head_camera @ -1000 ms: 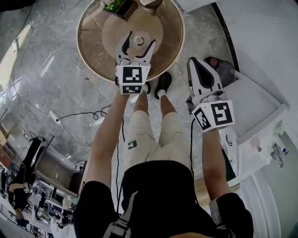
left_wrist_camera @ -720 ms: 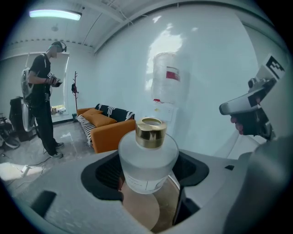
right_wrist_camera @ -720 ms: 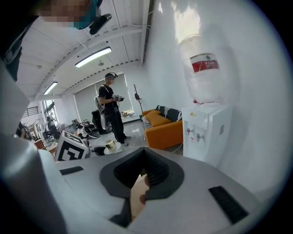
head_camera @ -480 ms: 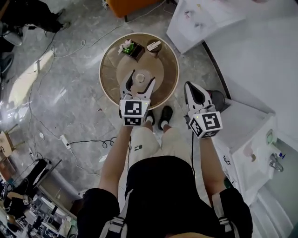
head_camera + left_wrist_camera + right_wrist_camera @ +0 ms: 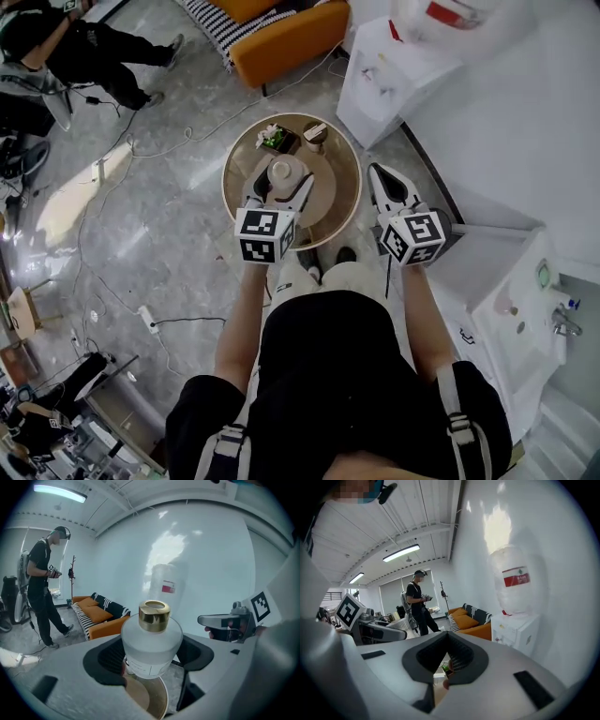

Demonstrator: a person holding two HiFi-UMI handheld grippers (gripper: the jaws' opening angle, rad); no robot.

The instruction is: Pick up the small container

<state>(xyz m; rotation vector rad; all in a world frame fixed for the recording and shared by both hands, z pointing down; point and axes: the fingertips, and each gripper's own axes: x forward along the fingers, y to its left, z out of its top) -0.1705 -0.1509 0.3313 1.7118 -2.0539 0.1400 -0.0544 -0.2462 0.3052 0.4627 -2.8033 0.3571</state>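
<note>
We find the round table (image 5: 339, 178) bare along its near and right parts; a planter (image 5: 277, 139) and a small object (image 5: 316, 134) crowd its far edge; a white cabinet (image 5: 487, 262) hems in the right; the small container (image 5: 151, 641) fills the left gripper (image 5: 151, 654) between its jaws.

left gripper (image 5: 281, 183) clamped, right gripper (image 5: 379, 177) closed

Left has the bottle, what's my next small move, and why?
Probably a short, straight lift with the left gripper, held shut. Its jaws press on the bottle, on the frosted body below the gold cap, and the table shows right beneath it. The right gripper is shut on nothing, off to the side; leave it.
</note>
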